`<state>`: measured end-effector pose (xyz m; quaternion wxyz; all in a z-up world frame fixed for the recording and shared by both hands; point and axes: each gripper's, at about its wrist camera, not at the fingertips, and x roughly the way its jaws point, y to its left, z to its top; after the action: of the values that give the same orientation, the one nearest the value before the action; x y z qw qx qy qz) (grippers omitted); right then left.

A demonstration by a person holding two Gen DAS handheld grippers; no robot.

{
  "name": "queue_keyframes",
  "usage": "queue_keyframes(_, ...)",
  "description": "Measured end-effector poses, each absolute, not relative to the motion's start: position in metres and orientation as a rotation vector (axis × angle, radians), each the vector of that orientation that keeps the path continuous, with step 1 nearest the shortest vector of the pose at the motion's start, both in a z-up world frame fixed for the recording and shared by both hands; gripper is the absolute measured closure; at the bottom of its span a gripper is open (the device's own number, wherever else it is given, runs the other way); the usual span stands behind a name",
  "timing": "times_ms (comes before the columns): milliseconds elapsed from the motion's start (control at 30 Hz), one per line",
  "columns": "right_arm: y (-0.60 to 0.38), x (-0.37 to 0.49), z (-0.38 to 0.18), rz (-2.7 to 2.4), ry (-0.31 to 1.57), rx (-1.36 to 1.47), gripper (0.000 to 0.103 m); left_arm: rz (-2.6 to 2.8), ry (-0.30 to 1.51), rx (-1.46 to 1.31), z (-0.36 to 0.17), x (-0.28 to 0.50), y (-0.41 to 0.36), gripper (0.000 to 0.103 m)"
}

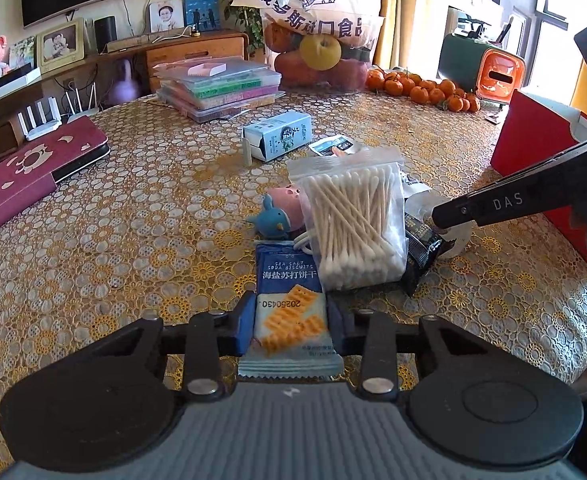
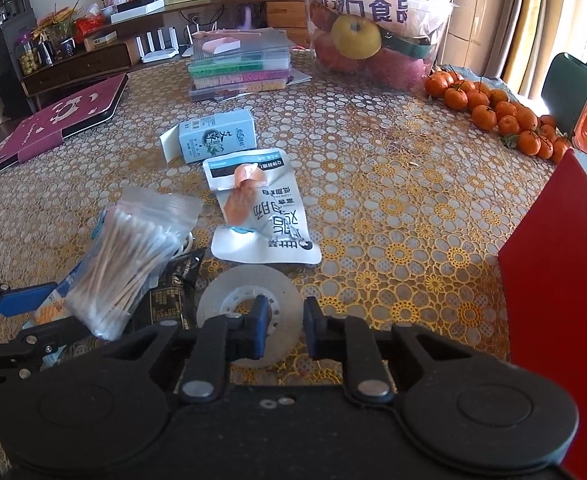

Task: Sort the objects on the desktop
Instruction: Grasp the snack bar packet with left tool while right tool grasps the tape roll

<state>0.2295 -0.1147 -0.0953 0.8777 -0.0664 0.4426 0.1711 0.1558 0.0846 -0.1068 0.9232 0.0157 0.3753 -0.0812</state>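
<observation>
A blue soda biscuit packet [image 1: 287, 280] lies flat on the patterned tablecloth [image 1: 133, 220]. My left gripper [image 1: 289, 324] is shut on its near end, one blue pad on each long edge. A bag of cotton swabs [image 1: 353, 224] leans over the packet's far end. Beside it sit a blue toy [image 1: 271, 220] and a pink toy [image 1: 289, 196]. My right gripper [image 2: 286, 322] is shut on a clear tape roll [image 2: 229, 292], with the left finger in the hub and the right finger outside the rim. A black packet [image 2: 169, 292] lies under the swabs, touching the roll.
A white snack pouch [image 2: 261, 216] and a light blue box [image 2: 217, 134] lie further back. A red box [image 2: 561, 280] stands close on the right. Tangerines [image 2: 493, 112], a fruit bag [image 2: 373, 40], stacked plastic cases [image 2: 237, 68] and a maroon case [image 2: 61, 120] line the far side.
</observation>
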Motion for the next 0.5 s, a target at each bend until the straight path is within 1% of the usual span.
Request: queue_keyframes(500,-0.141,0.199,-0.077,0.343,0.916,-0.093,0.085,-0.155,0.737,0.044,-0.076,0.128,0.08,0.068)
